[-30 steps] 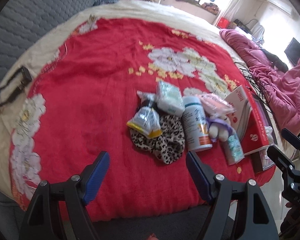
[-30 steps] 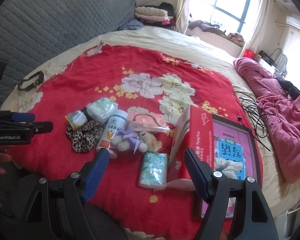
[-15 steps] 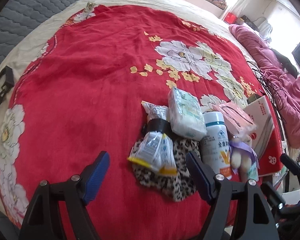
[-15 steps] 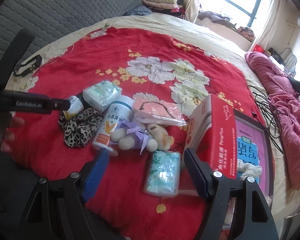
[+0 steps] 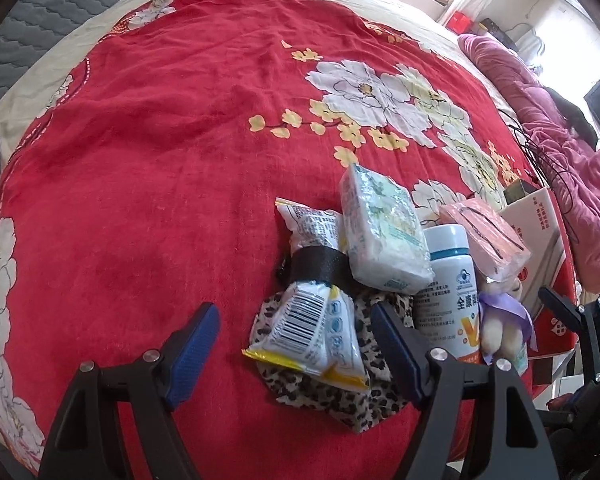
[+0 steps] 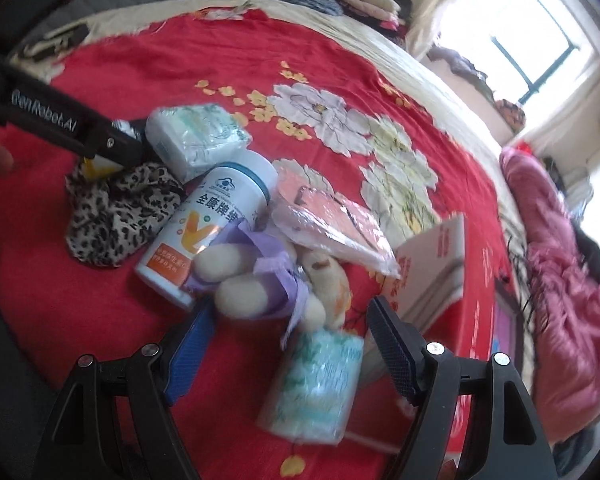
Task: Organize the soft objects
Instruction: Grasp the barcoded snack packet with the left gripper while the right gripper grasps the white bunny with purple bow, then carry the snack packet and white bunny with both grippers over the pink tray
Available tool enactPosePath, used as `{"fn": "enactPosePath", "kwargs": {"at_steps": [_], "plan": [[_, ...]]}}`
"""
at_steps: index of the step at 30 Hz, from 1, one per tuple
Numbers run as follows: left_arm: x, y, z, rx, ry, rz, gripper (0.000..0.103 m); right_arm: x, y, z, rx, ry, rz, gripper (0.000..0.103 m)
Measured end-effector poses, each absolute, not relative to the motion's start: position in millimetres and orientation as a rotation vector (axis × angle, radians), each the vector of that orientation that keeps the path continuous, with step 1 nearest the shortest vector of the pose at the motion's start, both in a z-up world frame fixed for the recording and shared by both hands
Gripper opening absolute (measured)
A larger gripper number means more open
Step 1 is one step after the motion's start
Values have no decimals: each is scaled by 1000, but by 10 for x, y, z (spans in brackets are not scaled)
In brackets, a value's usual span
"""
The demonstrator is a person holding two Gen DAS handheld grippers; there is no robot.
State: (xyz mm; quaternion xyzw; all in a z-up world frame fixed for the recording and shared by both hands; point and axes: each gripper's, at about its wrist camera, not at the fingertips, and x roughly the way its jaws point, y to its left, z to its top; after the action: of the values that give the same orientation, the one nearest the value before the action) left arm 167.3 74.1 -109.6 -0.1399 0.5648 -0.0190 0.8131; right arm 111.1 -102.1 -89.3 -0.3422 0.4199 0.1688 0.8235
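A pile lies on the red floral bedspread (image 5: 160,160). My left gripper (image 5: 296,344) is open, its jaws either side of a snack packet (image 5: 312,320) that lies on a leopard-print cloth (image 5: 332,392). A tissue pack (image 5: 384,236) and a white bottle (image 5: 452,280) lie beside them. My right gripper (image 6: 288,344) is open just above a green tissue pack (image 6: 316,380), close to a plush toy with a purple ribbon (image 6: 268,280). A pink wrapped packet (image 6: 332,220) lies behind the toy. The left gripper also shows in the right wrist view (image 6: 112,148).
A red and white box (image 6: 432,264) stands right of the pile, with a framed picture (image 6: 504,328) beyond it. A pink quilt (image 6: 572,280) is heaped at the right. Black cables (image 5: 540,160) trail near it. A grey headboard (image 5: 28,12) is at the left.
Both grippers have moved down and closer to the pile. The left one now straddles the snack packet; the right one is over the green tissue pack. Both stay open.
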Motion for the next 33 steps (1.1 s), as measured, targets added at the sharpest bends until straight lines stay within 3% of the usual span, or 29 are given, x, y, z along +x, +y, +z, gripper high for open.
{"fn": "enactPosePath", "kwargs": {"at_steps": [3,8,10,14,16,17,33], "plan": [[1709,758,-1122,-303,1211,-42,74,1167,-972,-971,-768,882,354,75],[1767,779,-1145,-311,1209,-48,68,1244,-965,-1005,-743,888,384,55],[1787,763,-1145,-310,1208,-58,63,1257,-973,-980,-709,899,396,51],[1835,704,-1116,-311,1200,-89,40,1342,-1083,-880,-571,954,425,43],[1867,685,-1124,-316,1206,-99,39,1396,-1183,-816,-477,985,437,40],[1875,676,-1127,-316,1206,-101,38,1437,-1252,-781,-420,1006,444,30],[1682,917,-787,-390,1147,-129,35,1352,-1629,-339,-109,1047,521,29]]}}
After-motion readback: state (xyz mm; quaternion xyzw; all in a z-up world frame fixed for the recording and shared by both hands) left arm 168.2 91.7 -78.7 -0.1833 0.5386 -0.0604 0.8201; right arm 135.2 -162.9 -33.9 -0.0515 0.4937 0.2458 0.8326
